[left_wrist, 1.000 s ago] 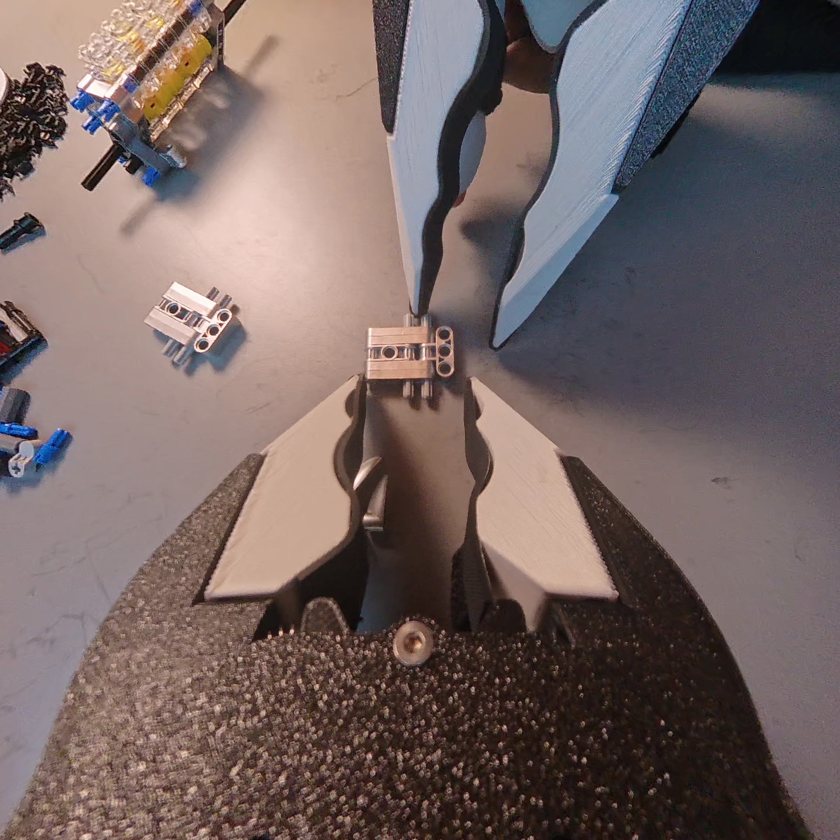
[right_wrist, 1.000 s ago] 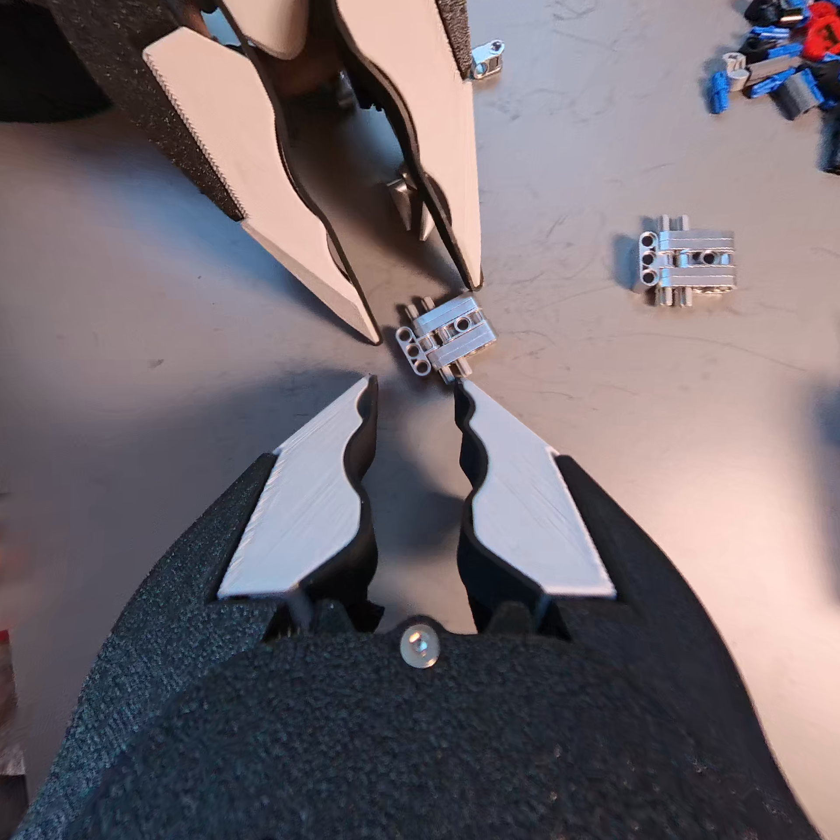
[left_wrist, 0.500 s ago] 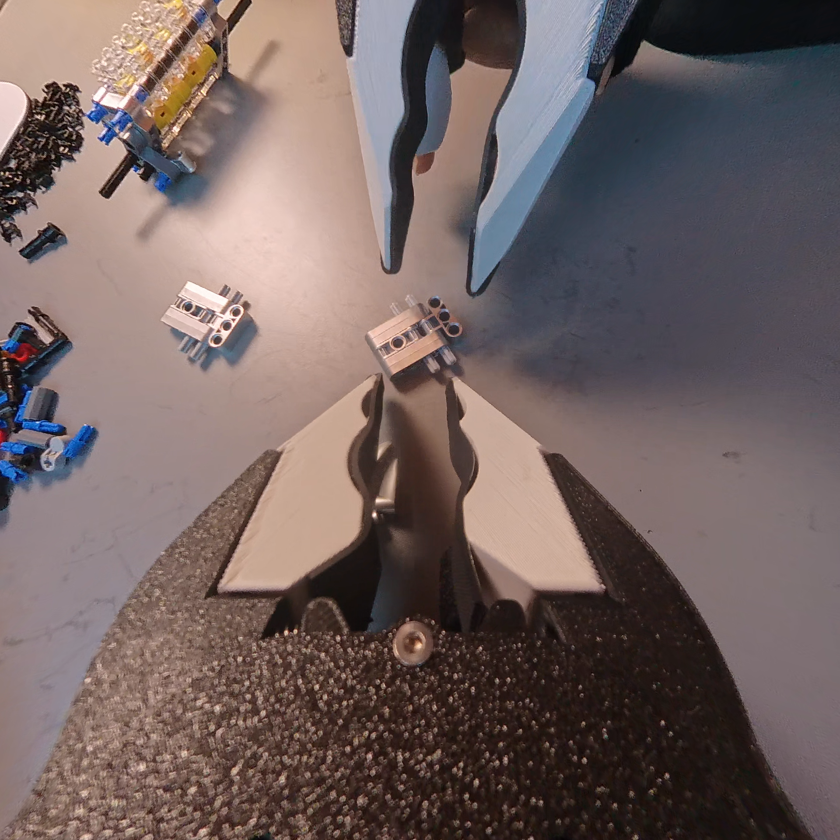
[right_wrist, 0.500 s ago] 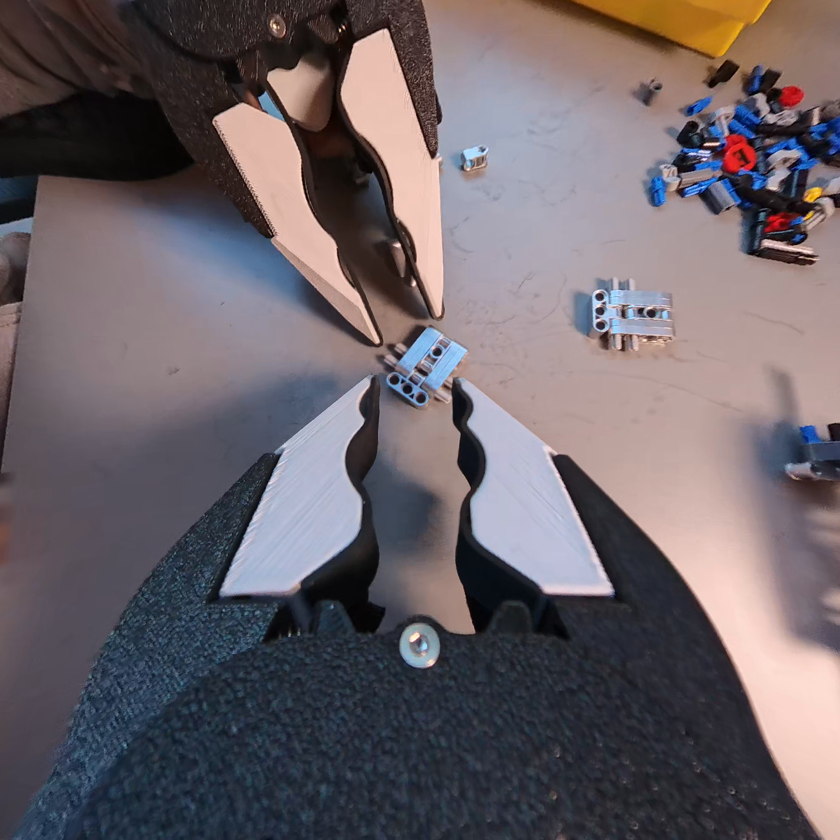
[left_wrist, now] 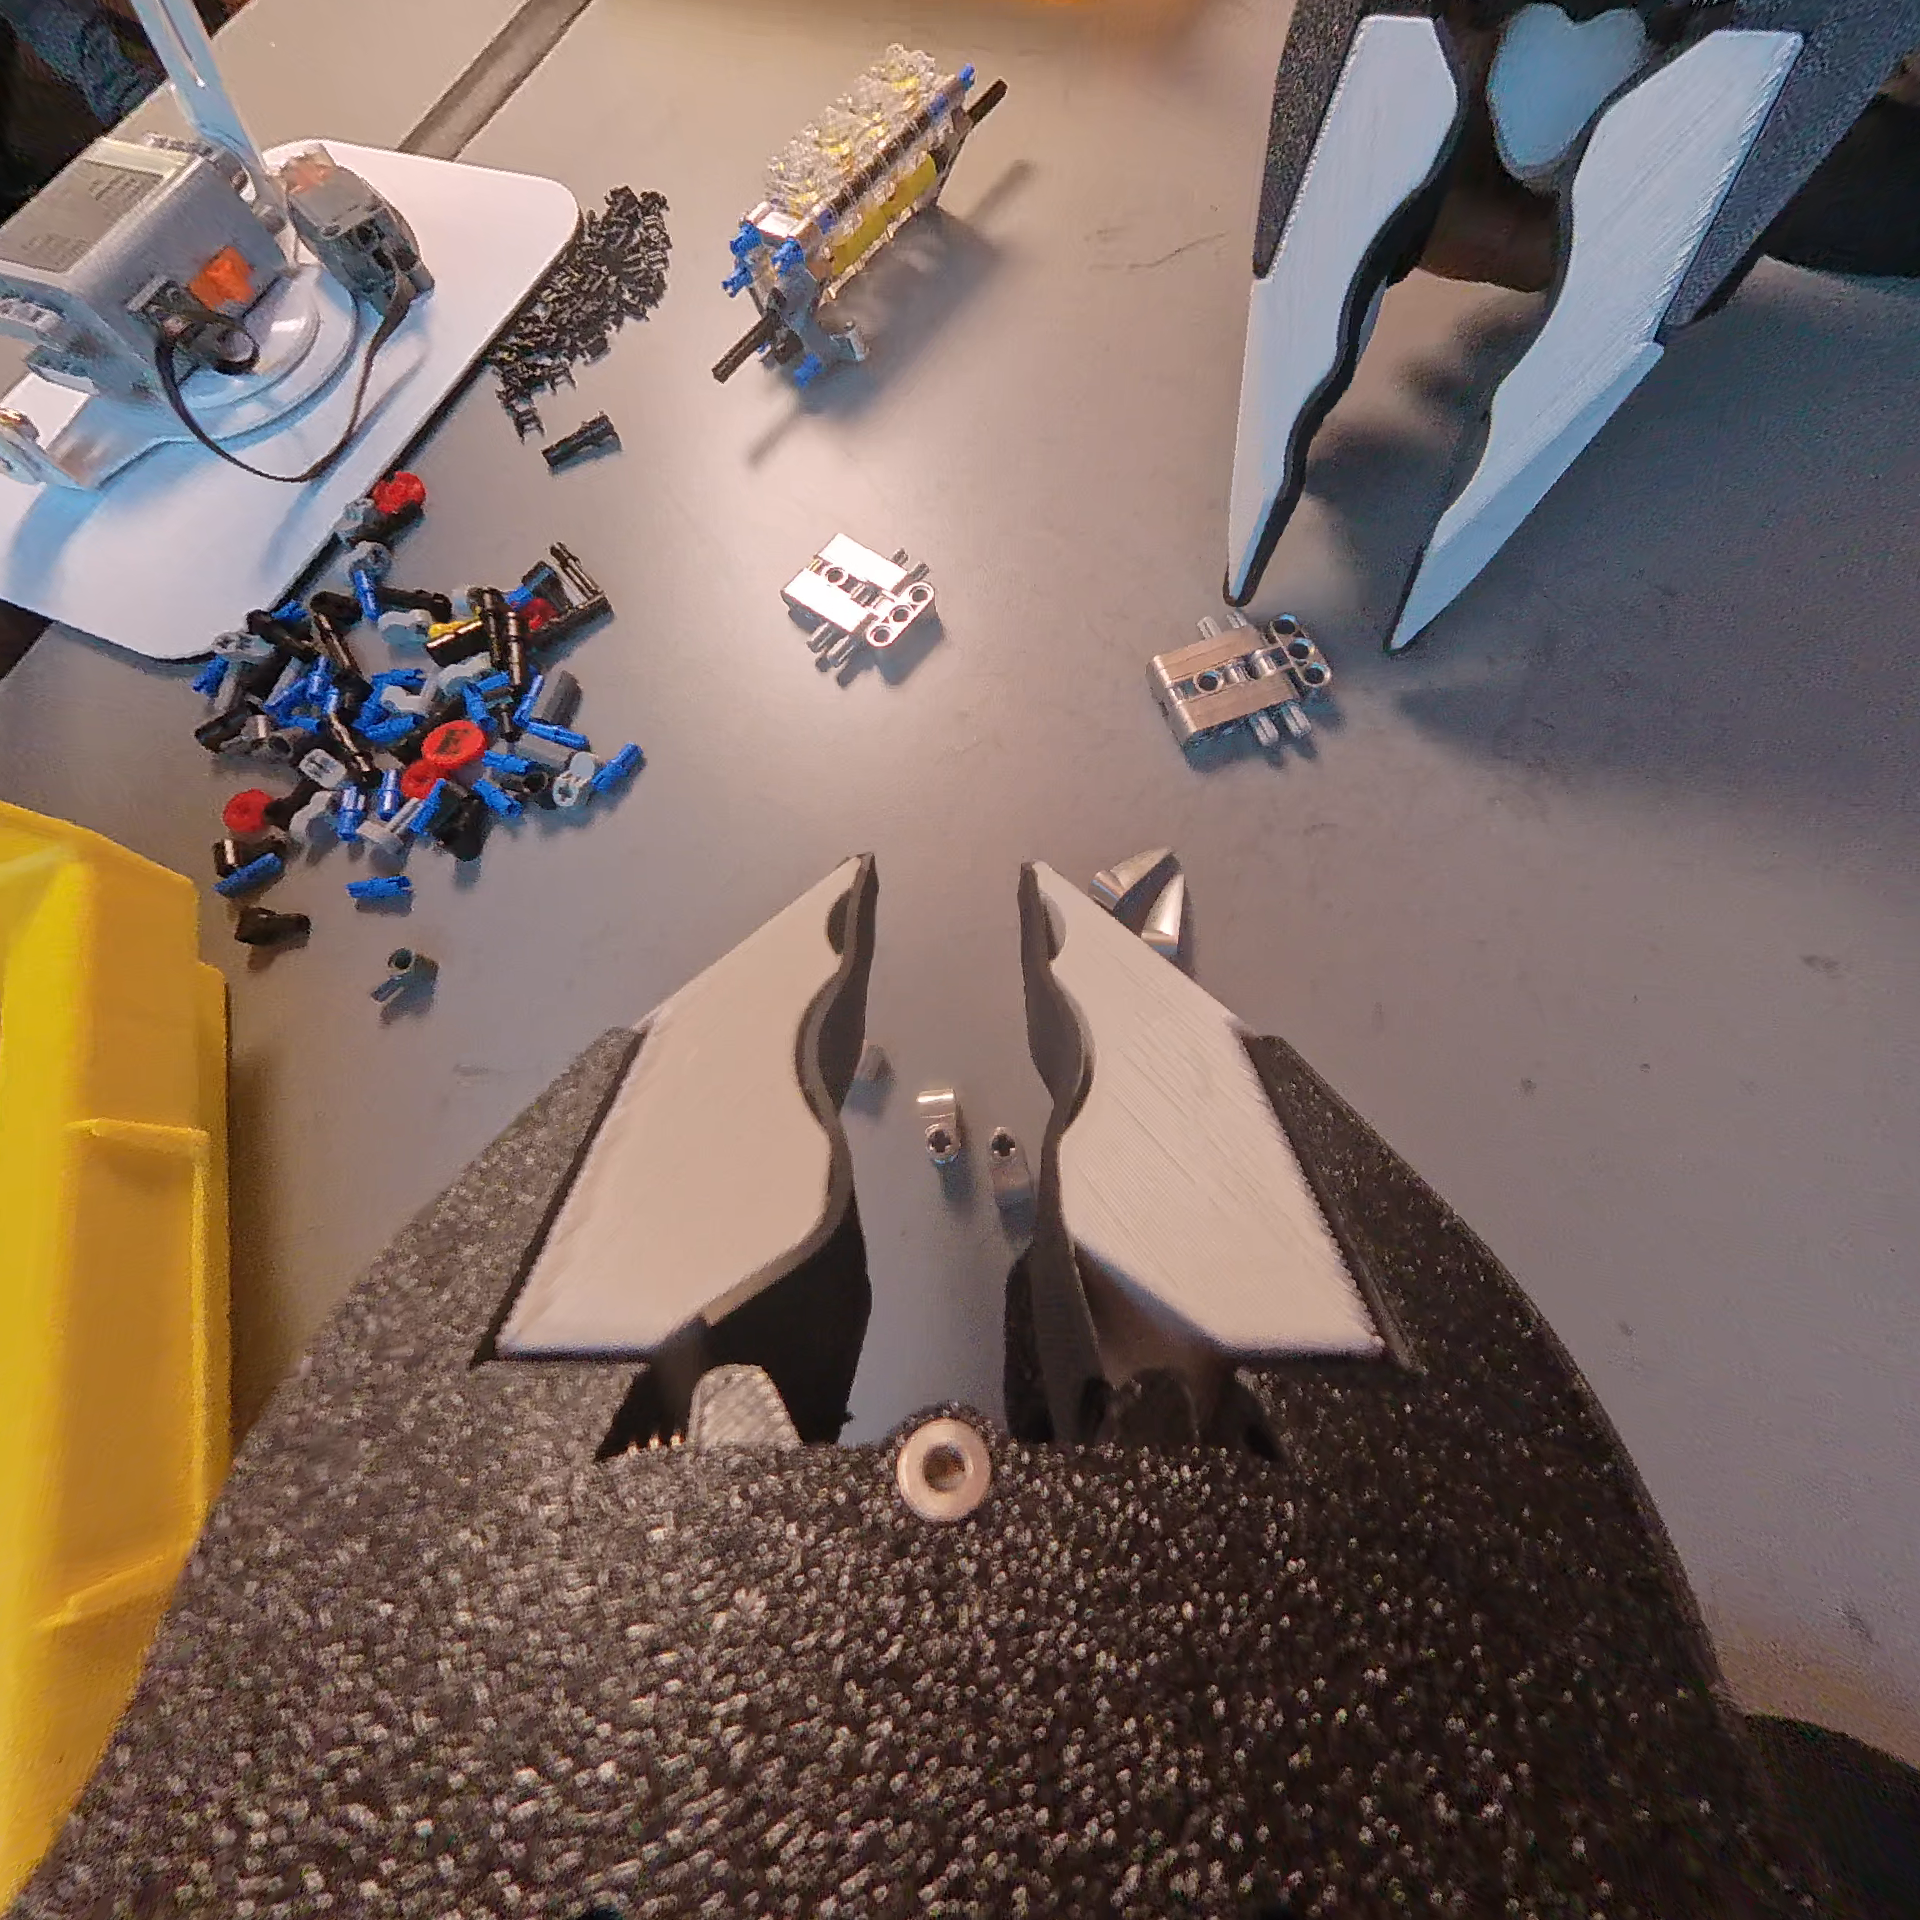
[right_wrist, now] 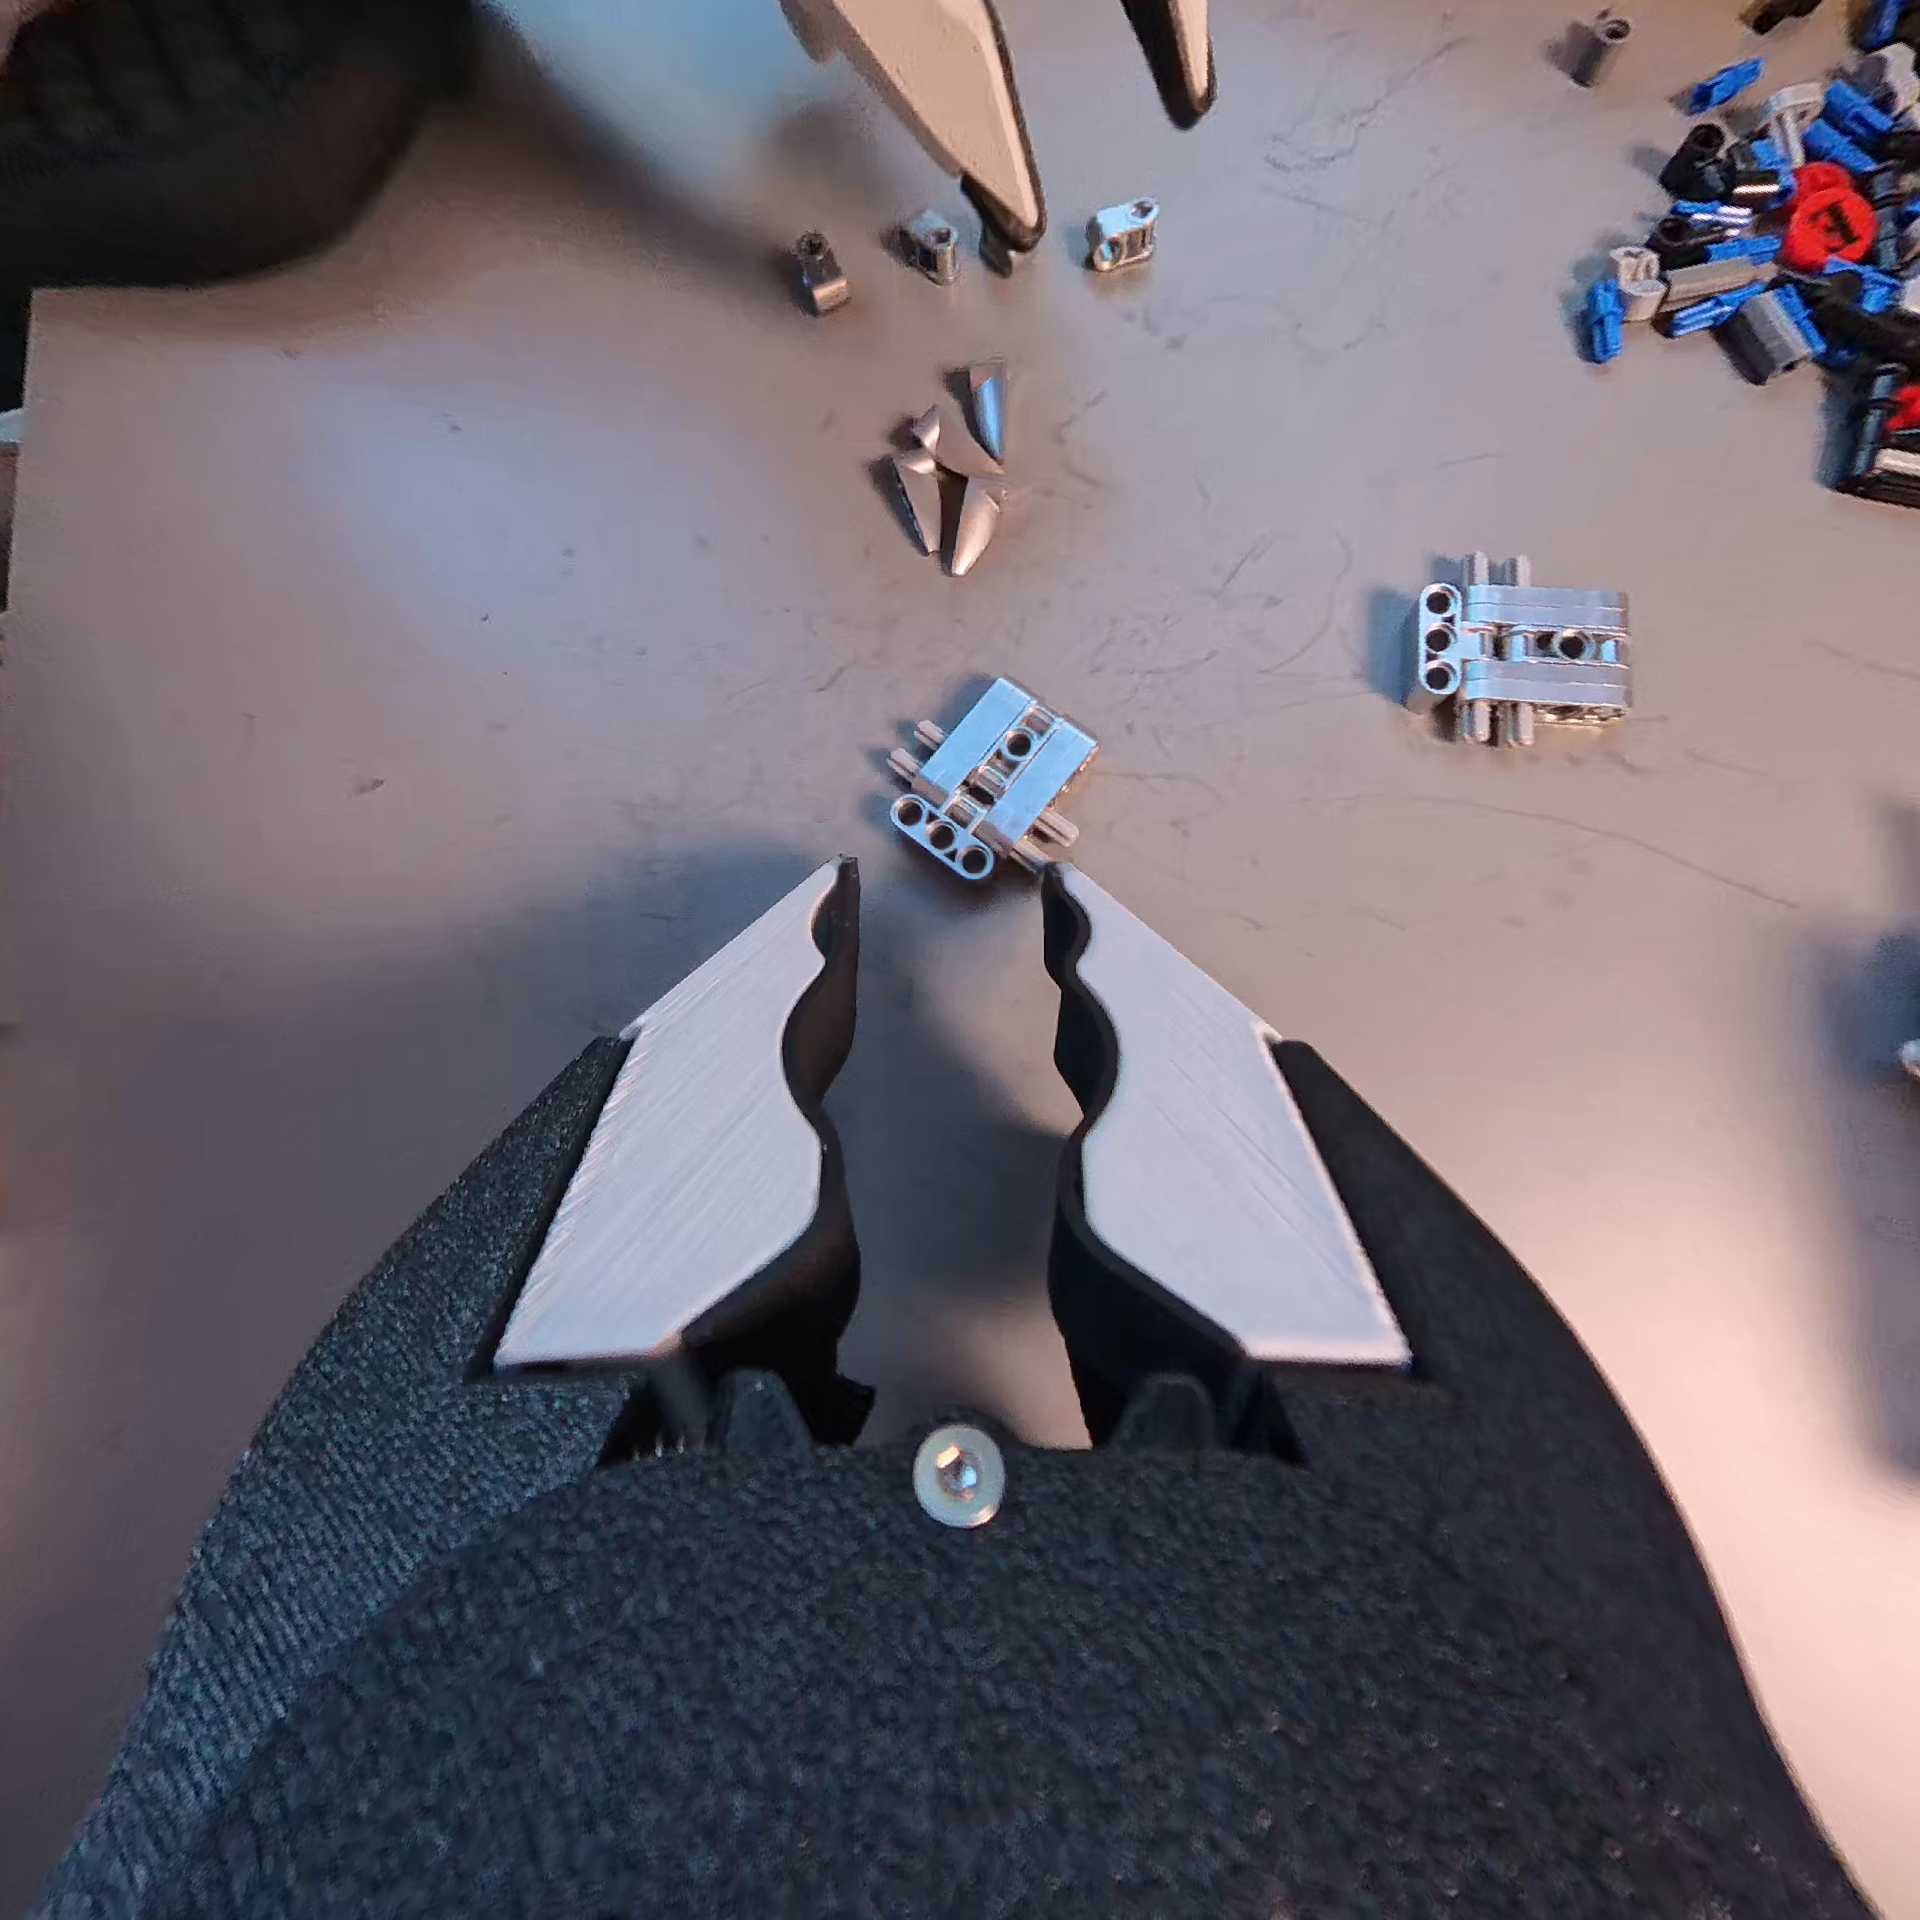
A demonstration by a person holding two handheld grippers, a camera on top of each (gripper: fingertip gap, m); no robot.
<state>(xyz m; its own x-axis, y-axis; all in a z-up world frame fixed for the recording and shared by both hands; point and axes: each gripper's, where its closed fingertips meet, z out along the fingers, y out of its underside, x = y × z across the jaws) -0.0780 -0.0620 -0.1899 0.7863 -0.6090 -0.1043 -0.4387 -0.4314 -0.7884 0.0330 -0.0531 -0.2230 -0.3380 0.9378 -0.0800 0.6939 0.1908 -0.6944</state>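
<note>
A small grey beam assembly (right_wrist: 992, 790) lies flat on the grey table just beyond my right gripper (right_wrist: 951, 868), which is open and empty, its tips almost touching the piece. The same assembly (left_wrist: 1236, 681) shows in the left wrist view, below the right gripper (left_wrist: 1320, 621). My left gripper (left_wrist: 945, 873) is open and empty, held back from the assembly. Two small grey connectors (left_wrist: 940, 1127) lie on the table between its fingers, and grey curved pieces (left_wrist: 1138, 888) lie by its right fingertip. A second grey assembly (left_wrist: 862, 597) lies to the left.
A pile of blue, black and red small parts (left_wrist: 405, 717) lies at left, with a yellow bin (left_wrist: 94, 1143) at the left edge. A white plate (left_wrist: 488, 229) carries a grey motor unit. A clear-and-yellow block model (left_wrist: 857, 229) and black pins (left_wrist: 582, 281) lie farther back. Some 12 cm of space lies between my two pairs of fingers. The clear-and-yellow block model (left_wrist: 857, 229) is about 15 cm from my right fingertips and 25 cm from my left.
My left gripper has drawn back and away from the grey assembly and opened wider. The assembly has turned on the table. My right gripper stays close to it, still open.
</note>
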